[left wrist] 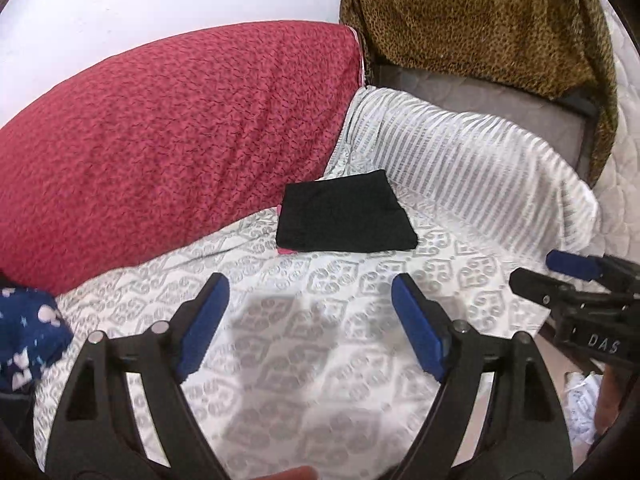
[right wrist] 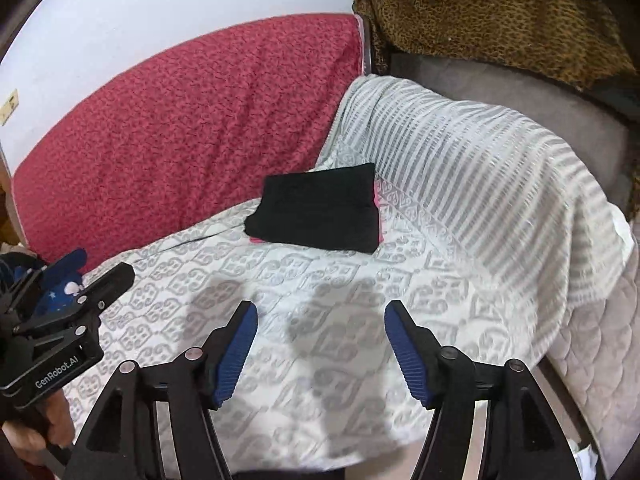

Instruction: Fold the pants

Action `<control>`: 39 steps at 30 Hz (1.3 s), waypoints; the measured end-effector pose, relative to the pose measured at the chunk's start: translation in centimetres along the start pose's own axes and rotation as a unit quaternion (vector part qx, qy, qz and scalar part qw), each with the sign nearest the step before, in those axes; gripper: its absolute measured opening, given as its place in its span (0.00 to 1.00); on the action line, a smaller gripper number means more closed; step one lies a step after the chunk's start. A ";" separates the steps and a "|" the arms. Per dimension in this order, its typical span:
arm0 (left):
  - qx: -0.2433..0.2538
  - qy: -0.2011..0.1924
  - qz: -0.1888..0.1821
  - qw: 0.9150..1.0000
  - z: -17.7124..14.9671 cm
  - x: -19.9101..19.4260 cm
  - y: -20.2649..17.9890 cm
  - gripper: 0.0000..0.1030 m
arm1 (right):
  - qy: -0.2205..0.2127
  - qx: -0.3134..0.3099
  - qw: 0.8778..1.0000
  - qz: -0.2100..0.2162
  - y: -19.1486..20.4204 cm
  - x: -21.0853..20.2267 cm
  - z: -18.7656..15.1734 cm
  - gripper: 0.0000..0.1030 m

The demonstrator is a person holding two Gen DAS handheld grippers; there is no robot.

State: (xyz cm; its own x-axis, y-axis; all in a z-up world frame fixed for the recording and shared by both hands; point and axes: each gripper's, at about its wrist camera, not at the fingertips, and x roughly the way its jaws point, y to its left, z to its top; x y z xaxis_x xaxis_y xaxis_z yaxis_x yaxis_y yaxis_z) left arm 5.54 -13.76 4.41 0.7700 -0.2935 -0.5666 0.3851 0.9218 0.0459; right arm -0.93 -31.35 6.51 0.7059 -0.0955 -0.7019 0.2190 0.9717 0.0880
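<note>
Folded black pants [left wrist: 345, 213] lie in a neat rectangle on the patterned white bedsheet [left wrist: 300, 320], on top of a pink garment [left wrist: 286, 251] whose edge peeks out beneath. They also show in the right wrist view [right wrist: 318, 214]. My left gripper [left wrist: 310, 292] is open and empty, held above the sheet short of the pants. My right gripper [right wrist: 320, 318] is open and empty, also short of the pants. The right gripper shows at the right edge of the left wrist view [left wrist: 560, 276]; the left gripper shows at the left of the right wrist view [right wrist: 96, 268].
A big red patterned cushion [left wrist: 160, 140] leans at the back left. A striped white pillow [left wrist: 480, 168] lies at the right. A leopard-print cloth [left wrist: 480, 20] hangs behind. A navy printed garment [left wrist: 28, 332] sits at the left edge.
</note>
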 end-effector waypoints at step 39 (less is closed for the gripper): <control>-0.010 -0.027 -0.020 0.999 -3.0 -7.8 -1.3 0.81 | -0.044 -0.008 0.999 -0.022 3.2 -9.0 -4.0 0.67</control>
State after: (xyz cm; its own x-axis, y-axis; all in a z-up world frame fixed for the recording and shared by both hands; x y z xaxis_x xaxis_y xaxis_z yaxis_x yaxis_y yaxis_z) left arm -2.44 -11.93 6.30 0.7807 -0.3427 -0.5225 0.4064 0.9137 0.0079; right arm -9.21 -26.49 10.29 0.7523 -0.1559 -0.6401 0.2402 0.9696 0.0461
